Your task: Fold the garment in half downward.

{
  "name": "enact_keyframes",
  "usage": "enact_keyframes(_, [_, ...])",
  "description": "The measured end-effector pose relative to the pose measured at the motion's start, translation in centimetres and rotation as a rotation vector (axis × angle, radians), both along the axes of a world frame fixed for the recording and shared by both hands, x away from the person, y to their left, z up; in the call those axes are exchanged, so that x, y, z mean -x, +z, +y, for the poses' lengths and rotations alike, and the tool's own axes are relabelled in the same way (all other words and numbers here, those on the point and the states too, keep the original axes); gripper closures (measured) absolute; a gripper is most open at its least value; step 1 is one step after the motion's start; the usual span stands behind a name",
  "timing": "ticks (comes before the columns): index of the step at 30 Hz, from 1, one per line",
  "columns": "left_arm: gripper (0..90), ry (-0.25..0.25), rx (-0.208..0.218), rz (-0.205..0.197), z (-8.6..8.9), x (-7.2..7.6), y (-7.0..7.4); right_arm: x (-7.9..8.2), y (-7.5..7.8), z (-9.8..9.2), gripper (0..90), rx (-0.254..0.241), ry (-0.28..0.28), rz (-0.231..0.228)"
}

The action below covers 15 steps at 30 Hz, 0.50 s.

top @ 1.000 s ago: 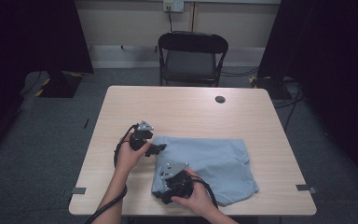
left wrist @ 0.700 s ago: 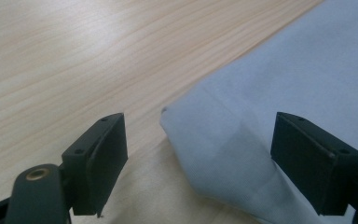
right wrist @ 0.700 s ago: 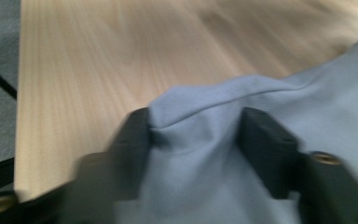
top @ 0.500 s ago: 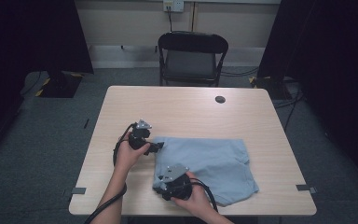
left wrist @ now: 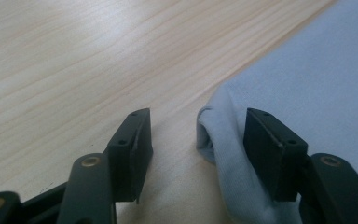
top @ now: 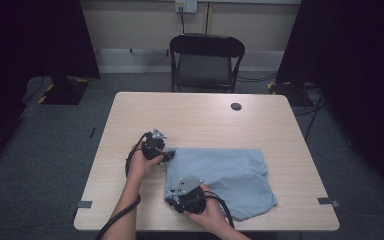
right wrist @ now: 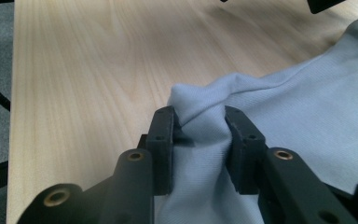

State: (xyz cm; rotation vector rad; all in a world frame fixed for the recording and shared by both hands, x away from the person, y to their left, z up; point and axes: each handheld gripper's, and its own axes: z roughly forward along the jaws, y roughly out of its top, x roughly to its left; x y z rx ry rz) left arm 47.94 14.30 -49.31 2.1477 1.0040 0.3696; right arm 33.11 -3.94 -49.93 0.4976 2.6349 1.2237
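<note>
A light blue cloth lies spread on the near right part of the wooden table. My left gripper is at the cloth's far left corner. In the left gripper view its jaws have just been closing, and my left gripper stands open around the rolled cloth corner, which lies against one jaw. My right gripper is at the near left corner. Its jaws have also just been closing, and my right gripper pinches a raised fold of the cloth.
A small black disc lies near the table's far edge. A black folding chair stands behind the table. Bare wood stretches across the far half and the left side.
</note>
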Motion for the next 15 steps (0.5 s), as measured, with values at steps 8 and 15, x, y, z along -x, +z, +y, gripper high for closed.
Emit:
enact_keyframes(8, [78.5, -0.036, 0.018, 0.032, -0.5, 0.6, 0.3, 0.3, 0.2, 0.2, 77.9, 0.023, -0.011, -0.02])
enact_keyframes(15, [84.2, -0.02, 0.01, 0.06, -0.9, 0.8, 1.5, -0.2, 0.6, 0.0, 80.9, 0.025, -0.017, 0.042])
